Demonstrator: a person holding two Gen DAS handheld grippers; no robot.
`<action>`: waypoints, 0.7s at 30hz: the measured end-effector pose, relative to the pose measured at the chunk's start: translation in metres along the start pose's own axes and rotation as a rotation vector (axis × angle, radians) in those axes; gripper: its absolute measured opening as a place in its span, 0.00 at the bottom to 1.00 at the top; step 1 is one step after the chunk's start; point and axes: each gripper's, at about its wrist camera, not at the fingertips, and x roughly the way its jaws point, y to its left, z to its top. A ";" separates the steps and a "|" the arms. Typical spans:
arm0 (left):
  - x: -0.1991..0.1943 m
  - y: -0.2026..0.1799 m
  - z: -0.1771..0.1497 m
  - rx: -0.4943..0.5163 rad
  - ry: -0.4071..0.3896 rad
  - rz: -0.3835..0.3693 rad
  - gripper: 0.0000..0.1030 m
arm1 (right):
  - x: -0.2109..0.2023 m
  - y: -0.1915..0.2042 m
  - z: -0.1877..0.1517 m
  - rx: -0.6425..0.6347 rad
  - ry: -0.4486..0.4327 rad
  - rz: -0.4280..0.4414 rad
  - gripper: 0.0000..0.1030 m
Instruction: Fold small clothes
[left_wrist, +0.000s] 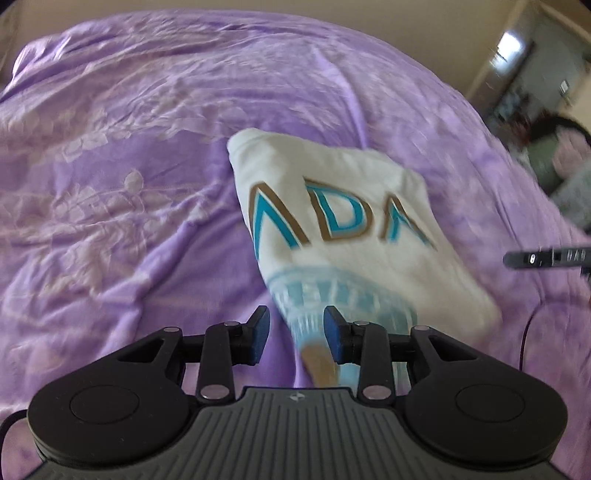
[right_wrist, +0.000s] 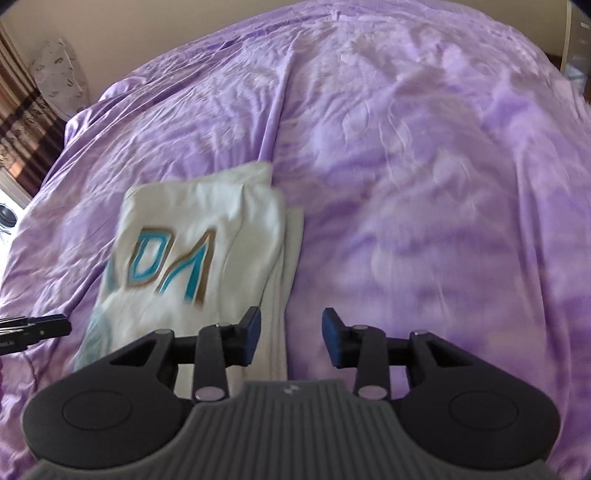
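A white folded T-shirt (left_wrist: 351, 236) with teal and gold letters lies flat on the purple bedspread (left_wrist: 129, 184). My left gripper (left_wrist: 297, 334) hovers open just above the shirt's near left edge, and its pads press on nothing. In the right wrist view the shirt (right_wrist: 192, 236) lies left of centre, its folded layers stacked along its right side. My right gripper (right_wrist: 291, 338) stands open over that right edge, with cloth below the gap but not gripped. Each view catches the other gripper's dark tip at its edge, the right one (left_wrist: 546, 258) and the left one (right_wrist: 37, 326).
The wrinkled bedspread (right_wrist: 406, 184) stretches wide around the shirt. A thin dark cable (left_wrist: 524, 339) runs over it at the right. Beyond the bed are a doorway and clutter (left_wrist: 554, 147), a striped curtain (right_wrist: 22, 129) and a pale patterned bundle (right_wrist: 59, 77).
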 end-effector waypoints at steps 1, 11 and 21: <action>-0.005 -0.003 -0.008 0.029 -0.001 0.004 0.38 | -0.007 -0.003 -0.011 0.018 0.006 0.021 0.32; -0.003 -0.034 -0.065 0.191 0.004 0.047 0.49 | -0.024 -0.031 -0.097 0.323 -0.067 0.186 0.34; 0.031 -0.032 -0.070 0.061 -0.022 0.036 0.50 | 0.003 -0.045 -0.106 0.536 -0.095 0.304 0.34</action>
